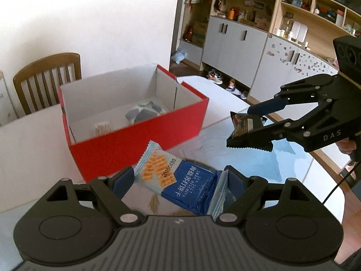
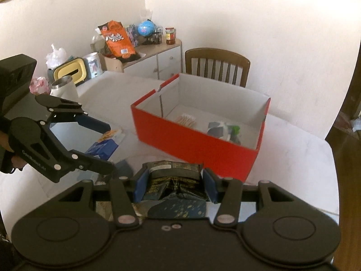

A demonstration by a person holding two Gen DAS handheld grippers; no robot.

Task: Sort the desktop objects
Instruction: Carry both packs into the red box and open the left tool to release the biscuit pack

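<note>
**Two snack packets held, red box ahead**

While both grippers hang above the white tabletop [image 2: 293, 135], a packet is carried in each, and the step in hand is judged to be the carry toward the open red cardboard box [image 1: 140, 140]. The left gripper [image 1: 180, 185] is spread wide, yet a blue-and-white soda biscuit packet [image 1: 178, 180] is spanned crosswise between its blue-padded fingers [image 1: 121, 180], with the crimped ends pressed against the pads; the packet is thus held clear of the table, just short of the box's near wall. The right gripper [image 2: 174, 185] is closed narrowly on a dark snack packet [image 2: 174, 176], whose foil is seen crumpled between the pads.

In the box, a small bundle of pale sticks and a grey-green wrapped item are already seen on the floor; the rest of the floor is bare.

For the next move, each packet is to be lifted over the near rim, brought above a bare part of the floor, and only then released. Since both grippers are close together, one is best taken in first, so that a collision over the box is avoided.
</note>
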